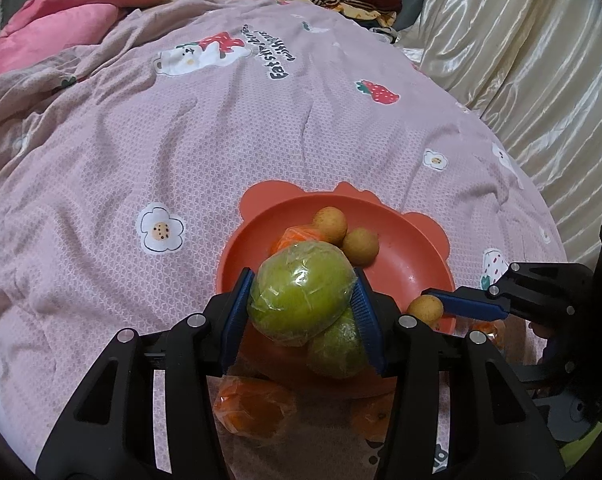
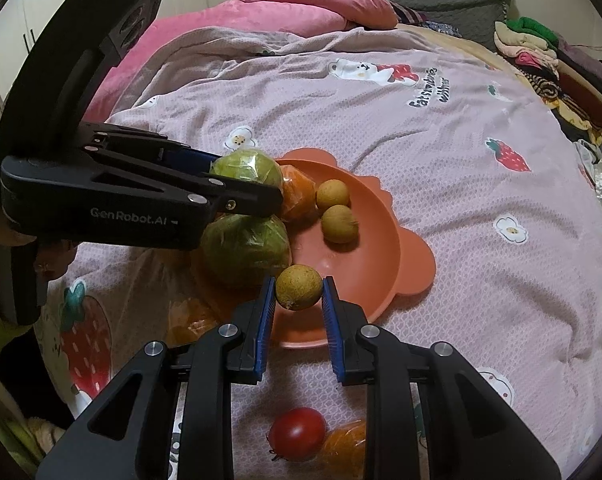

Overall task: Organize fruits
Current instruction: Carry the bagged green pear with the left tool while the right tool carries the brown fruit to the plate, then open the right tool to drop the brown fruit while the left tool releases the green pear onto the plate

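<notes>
Two grippers grasp fruit at frame centre over the orange bowl (image 1: 401, 256): the left gripper (image 1: 303, 300) clamps a wrapped green fruit (image 1: 301, 292), the right gripper (image 2: 299, 294) a small brown fruit (image 2: 299, 286)

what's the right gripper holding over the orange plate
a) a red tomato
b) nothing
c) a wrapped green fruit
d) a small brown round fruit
d: the right gripper is shut on the small brown fruit, its blue pads pressing both sides, above the orange plate.
</notes>
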`<act>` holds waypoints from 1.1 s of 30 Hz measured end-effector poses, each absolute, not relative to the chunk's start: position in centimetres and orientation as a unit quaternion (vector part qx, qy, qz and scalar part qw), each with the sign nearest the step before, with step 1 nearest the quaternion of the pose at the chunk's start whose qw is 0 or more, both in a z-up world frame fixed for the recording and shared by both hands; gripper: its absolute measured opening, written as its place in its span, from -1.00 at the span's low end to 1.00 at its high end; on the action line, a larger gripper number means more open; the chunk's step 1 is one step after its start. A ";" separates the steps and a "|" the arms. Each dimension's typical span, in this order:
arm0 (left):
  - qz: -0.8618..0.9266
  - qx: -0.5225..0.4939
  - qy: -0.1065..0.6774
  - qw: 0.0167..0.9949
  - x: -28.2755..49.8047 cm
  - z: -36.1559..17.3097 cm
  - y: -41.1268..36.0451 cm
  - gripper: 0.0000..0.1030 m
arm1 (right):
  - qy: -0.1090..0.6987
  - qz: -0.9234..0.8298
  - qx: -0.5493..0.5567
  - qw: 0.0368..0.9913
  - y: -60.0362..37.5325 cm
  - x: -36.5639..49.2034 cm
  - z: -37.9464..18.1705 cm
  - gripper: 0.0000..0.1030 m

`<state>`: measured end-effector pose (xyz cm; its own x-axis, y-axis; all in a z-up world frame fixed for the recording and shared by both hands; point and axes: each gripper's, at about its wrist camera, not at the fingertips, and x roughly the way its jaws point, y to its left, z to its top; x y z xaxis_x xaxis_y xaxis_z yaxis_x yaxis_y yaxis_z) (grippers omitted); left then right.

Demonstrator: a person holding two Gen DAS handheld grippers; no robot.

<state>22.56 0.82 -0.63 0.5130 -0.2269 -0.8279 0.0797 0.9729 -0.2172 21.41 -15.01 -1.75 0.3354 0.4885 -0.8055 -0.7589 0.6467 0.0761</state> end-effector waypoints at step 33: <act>-0.074 -0.087 0.481 0.869 22.3 -0.3 1.8 -0.22 | 0.423 0.384 -0.136 0.809 -16.1 20.9 -0.7 -0.33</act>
<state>22.30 1.76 -0.30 0.5267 -0.2129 -0.8230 0.0459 0.9738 -0.2225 20.89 -16.09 -0.71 0.3461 0.5073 -0.7892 -0.7370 0.6676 0.1060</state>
